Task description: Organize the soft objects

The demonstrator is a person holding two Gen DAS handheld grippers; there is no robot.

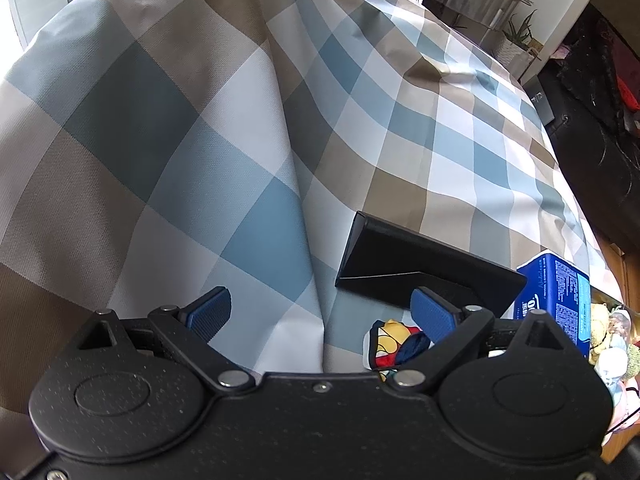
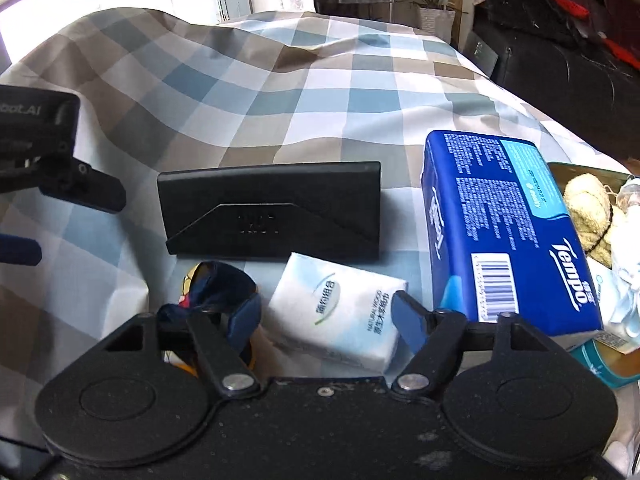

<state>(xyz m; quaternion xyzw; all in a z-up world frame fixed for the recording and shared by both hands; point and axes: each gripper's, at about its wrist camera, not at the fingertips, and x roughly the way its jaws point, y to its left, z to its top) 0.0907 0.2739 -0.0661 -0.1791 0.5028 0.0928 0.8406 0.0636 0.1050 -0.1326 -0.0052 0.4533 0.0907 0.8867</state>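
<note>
Straddling the small white tissue pack (image 2: 340, 312) on the checked table (image 2: 320, 100) with the right gripper (image 2: 326, 316), jaws spread and not yet touching, I should centre before squeezing gently; left gripper (image 1: 322, 312) hangs released.

black case (image 2: 272, 210) on checked cloth (image 2: 280, 92) | potted plant (image 2: 434, 10) behind

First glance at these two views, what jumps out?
The checked cloth fills both views. On it lies a black folded case, with the big blue Tempo tissue pack to its right. Nearest, a small white tissue packet sits between the right gripper fingers, untouched.
</note>
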